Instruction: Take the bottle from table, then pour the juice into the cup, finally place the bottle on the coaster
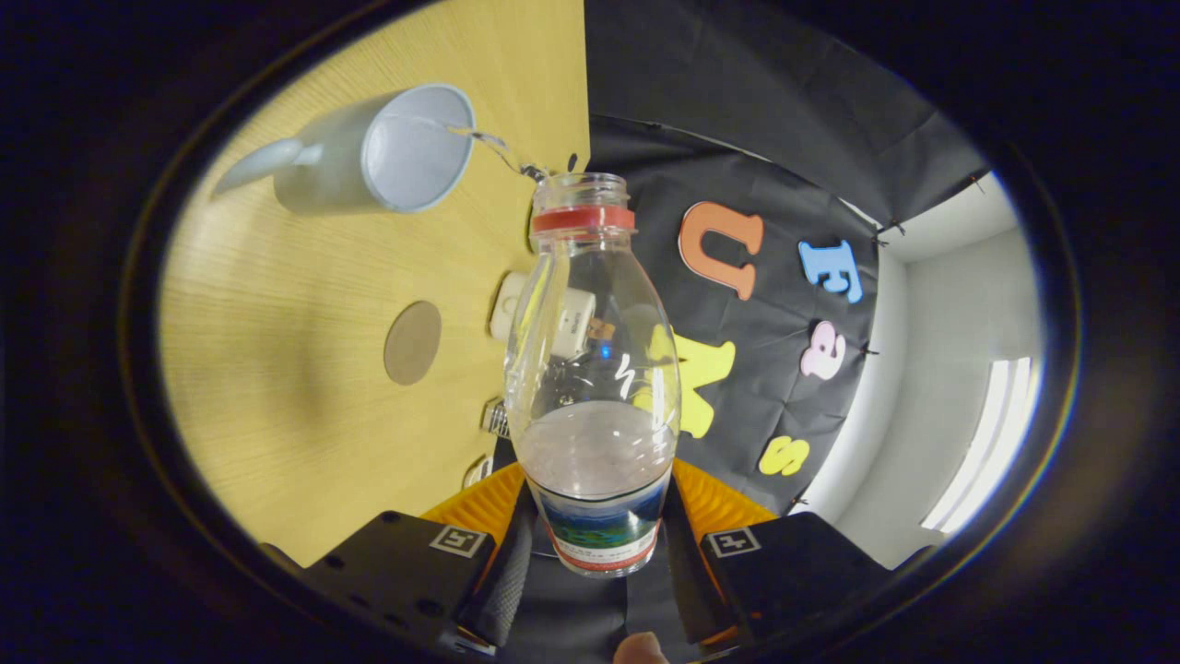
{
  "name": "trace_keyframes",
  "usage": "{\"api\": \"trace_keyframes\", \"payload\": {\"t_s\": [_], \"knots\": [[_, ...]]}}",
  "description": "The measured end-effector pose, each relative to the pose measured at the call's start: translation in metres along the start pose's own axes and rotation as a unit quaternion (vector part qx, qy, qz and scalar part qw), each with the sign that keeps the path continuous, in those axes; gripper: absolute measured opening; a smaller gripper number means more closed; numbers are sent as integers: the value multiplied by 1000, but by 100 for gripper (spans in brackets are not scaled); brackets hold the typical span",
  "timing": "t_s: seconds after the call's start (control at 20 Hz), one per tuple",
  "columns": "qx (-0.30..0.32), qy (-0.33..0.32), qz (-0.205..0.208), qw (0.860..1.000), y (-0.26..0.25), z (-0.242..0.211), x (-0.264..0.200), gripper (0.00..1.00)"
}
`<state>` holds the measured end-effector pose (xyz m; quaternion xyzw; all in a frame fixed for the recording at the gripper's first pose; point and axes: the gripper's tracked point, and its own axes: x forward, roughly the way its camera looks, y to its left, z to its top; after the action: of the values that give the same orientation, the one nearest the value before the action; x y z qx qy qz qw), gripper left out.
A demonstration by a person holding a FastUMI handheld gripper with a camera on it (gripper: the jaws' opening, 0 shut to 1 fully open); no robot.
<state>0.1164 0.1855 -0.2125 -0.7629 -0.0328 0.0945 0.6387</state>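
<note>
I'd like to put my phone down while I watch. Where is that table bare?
The light wooden table is bare between the pale blue mug and the round brown coaster, and past the coaster too. It is crowded around the white box behind the clear plastic bottle that the tool grips.

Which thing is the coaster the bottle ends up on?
Look at the wooden table. Between the pale cup and the tool gripping the bottle lies the coaster: a flat, brown disc, the only flat round thing there.
</note>
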Motion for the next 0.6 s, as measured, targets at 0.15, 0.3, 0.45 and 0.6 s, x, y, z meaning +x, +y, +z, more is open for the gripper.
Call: {"api": "trace_keyframes", "payload": {"t_s": [0.15,0.3,0.45,0.6], "knots": [[-9,0,-2,1000,-2,-1,1,72],[-18,-1,-2,1000,-3,-2,-4,72],[-26,-3,-3,1000,-6,-2,-5,72],[-34,-4,-5,999,-9,-1,-4,72]]}}
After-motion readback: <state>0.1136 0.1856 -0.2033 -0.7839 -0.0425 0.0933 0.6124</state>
